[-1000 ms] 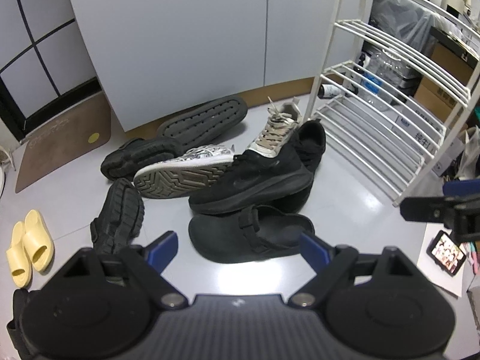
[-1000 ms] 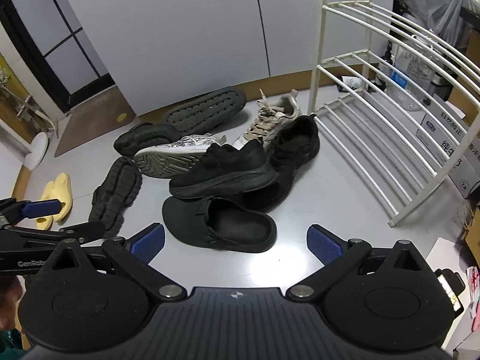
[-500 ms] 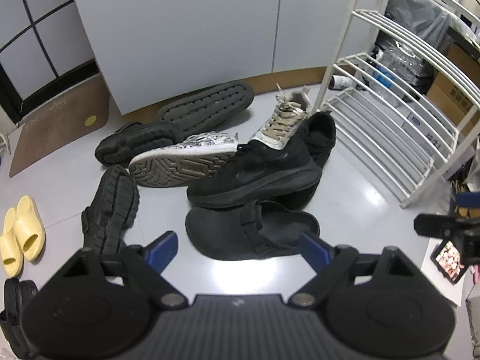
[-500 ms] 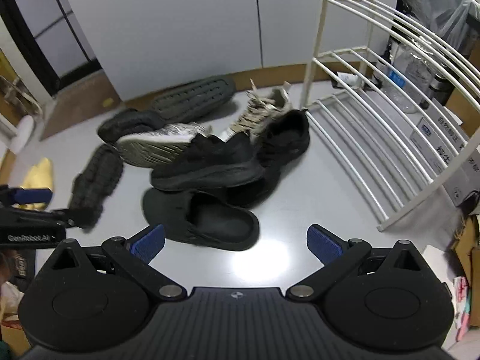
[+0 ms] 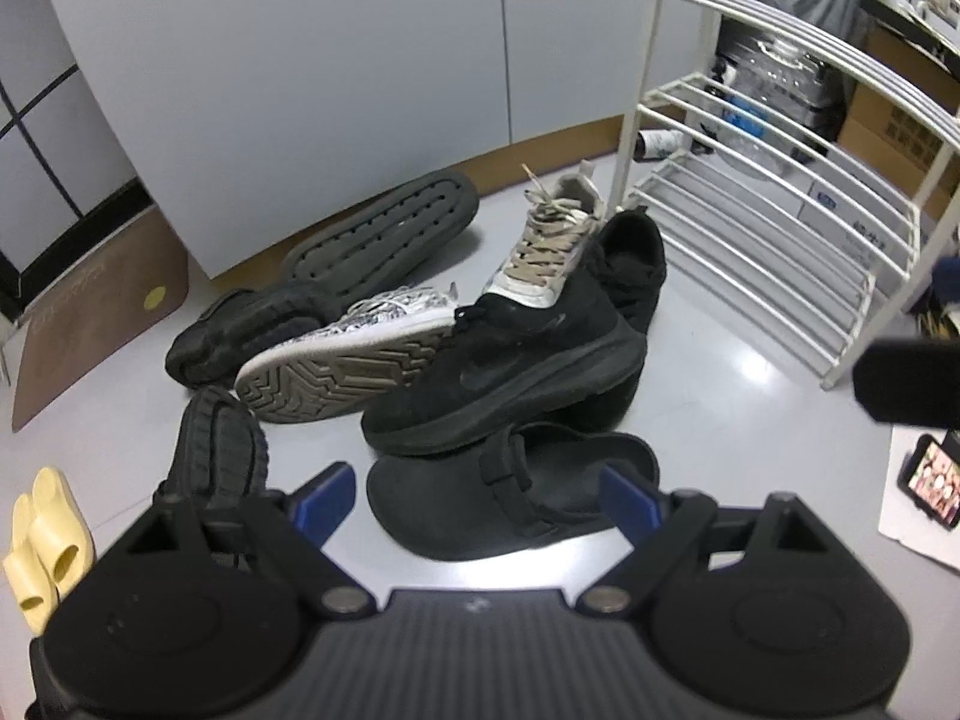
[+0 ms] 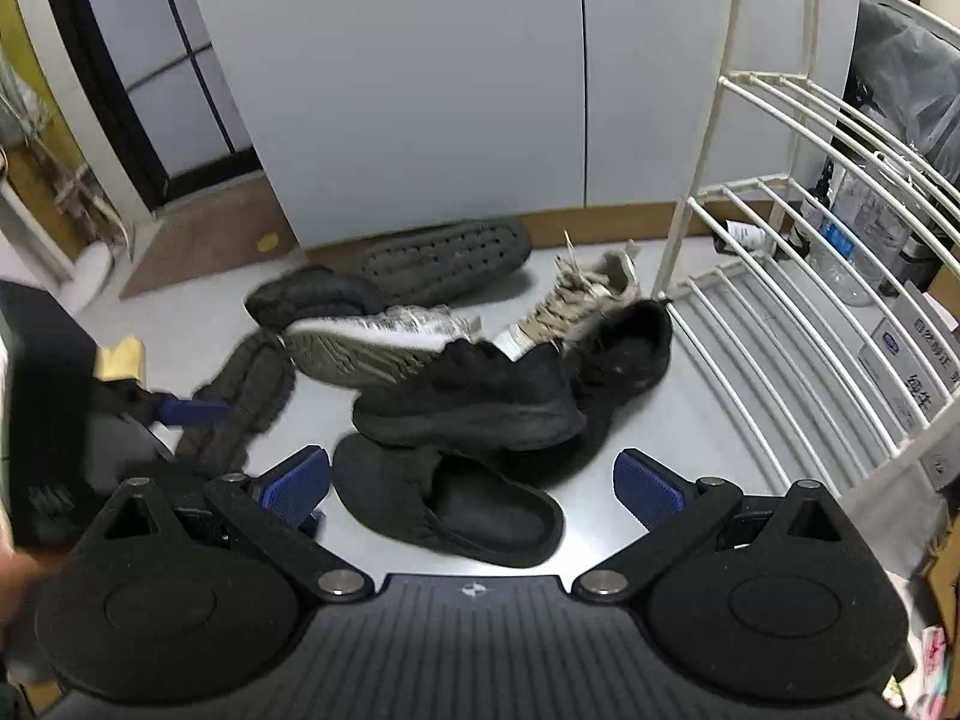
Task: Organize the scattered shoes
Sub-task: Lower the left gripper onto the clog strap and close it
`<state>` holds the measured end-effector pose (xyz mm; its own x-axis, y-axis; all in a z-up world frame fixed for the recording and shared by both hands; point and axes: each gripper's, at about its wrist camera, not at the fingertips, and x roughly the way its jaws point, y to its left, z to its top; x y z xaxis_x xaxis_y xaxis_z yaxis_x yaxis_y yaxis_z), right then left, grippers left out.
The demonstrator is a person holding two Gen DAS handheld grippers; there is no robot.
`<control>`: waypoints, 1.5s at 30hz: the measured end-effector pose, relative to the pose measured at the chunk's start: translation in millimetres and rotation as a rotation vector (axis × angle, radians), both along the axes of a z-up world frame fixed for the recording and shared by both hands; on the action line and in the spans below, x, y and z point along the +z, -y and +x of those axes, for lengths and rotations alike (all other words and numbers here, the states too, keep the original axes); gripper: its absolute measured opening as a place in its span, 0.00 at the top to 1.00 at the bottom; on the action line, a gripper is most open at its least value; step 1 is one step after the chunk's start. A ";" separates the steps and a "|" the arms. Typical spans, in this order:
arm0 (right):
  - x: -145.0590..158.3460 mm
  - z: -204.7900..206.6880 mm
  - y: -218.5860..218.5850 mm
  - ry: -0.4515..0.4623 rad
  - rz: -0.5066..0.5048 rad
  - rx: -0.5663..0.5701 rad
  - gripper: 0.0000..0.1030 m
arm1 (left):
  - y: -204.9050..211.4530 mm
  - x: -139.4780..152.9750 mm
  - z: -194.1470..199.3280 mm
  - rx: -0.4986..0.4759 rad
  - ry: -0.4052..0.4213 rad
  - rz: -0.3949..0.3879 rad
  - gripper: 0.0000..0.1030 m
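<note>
Pile: shoes heaped on the floor just left of the rack; I see the rack's shelves bare.
Clog: nearest me, at the pile's front; soft upper, light, I judge; I'd pinch its side wall.
Sneaker: lies on the clog, tilted; flexible; heel collar looks the best hold.
Left gripper: jaws spread wide, holding nothing; above the clog.
Right gripper: likewise spread, nothing between.

The right gripper, blue pads spread wide, hangs above a black clog at frame centre. A black sneaker rests on it. A white wire rack fills the right; a blurred dark shape, perhaps the left gripper, enters lower left.
</note>
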<state>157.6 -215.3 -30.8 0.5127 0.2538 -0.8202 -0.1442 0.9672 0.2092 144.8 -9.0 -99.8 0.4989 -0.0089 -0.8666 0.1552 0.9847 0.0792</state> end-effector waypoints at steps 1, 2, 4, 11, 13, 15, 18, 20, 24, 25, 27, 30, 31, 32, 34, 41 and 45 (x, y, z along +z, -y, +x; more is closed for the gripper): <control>-0.5 1.2 -0.2 0.006 0.001 -0.001 0.00 | -1.2 -1.3 1.3 0.001 -0.001 -0.005 0.13; -1.0 2.4 -0.5 0.012 0.001 -0.003 0.00 | -2.6 -2.6 3.0 0.004 0.001 -0.009 0.13; -2.1 4.9 -1.0 0.024 0.003 -0.005 0.00 | -4.6 -5.2 6.2 0.009 0.006 -0.014 0.13; -5.7 13.4 -2.7 0.067 0.008 -0.015 0.00 | 1.1 -13.0 5.5 -0.025 0.019 -0.002 0.13; -6.8 15.8 -3.1 0.079 0.010 -0.018 0.00 | 0.5 -16.8 5.8 -0.024 0.023 -0.008 0.13; -16.0 14.9 -4.4 0.045 0.023 0.036 0.00 | -0.9 -23.0 5.9 -0.017 0.047 -0.025 0.13; -26.9 10.0 -5.5 0.058 0.013 0.092 0.00 | -4.3 -33.8 7.8 0.001 0.067 -0.069 0.13; -37.6 8.9 -3.4 0.057 0.003 0.105 0.00 | -6.4 -44.7 10.8 0.021 0.062 -0.108 0.13; -64.6 2.8 2.9 0.035 -0.025 0.113 0.00 | -3.4 -59.0 8.6 -0.002 0.112 -0.090 0.13; -69.5 1.4 4.5 0.028 -0.025 0.115 0.00 | -4.4 -61.6 7.9 -0.007 0.111 -0.095 0.13; -79.3 -1.3 7.8 0.012 -0.025 0.120 0.00 | -9.5 -71.2 6.4 0.000 0.103 -0.114 0.13; -94.0 -5.4 12.7 -0.010 -0.026 0.127 0.00 | -20.4 -83.8 1.0 0.034 0.101 -0.126 0.13; -98.9 -6.7 14.4 -0.018 -0.026 0.129 0.00 | -24.0 -87.0 -1.2 0.046 0.102 -0.131 0.13; -103.8 -8.1 16.0 -0.025 -0.026 0.131 0.01 | -27.6 -89.2 -3.3 0.056 0.102 -0.140 0.13; -113.7 -10.8 19.3 -0.040 -0.026 0.136 0.01 | -33.5 -92.2 -7.3 0.067 0.102 -0.155 0.13; -148.0 -20.3 30.8 -0.093 -0.027 0.152 0.14 | -44.1 -108.8 -15.6 0.064 0.086 -0.160 0.13; -167.6 -25.8 37.3 -0.124 -0.028 0.161 0.16 | -50.8 -125.2 -15.2 0.094 0.094 -0.197 0.14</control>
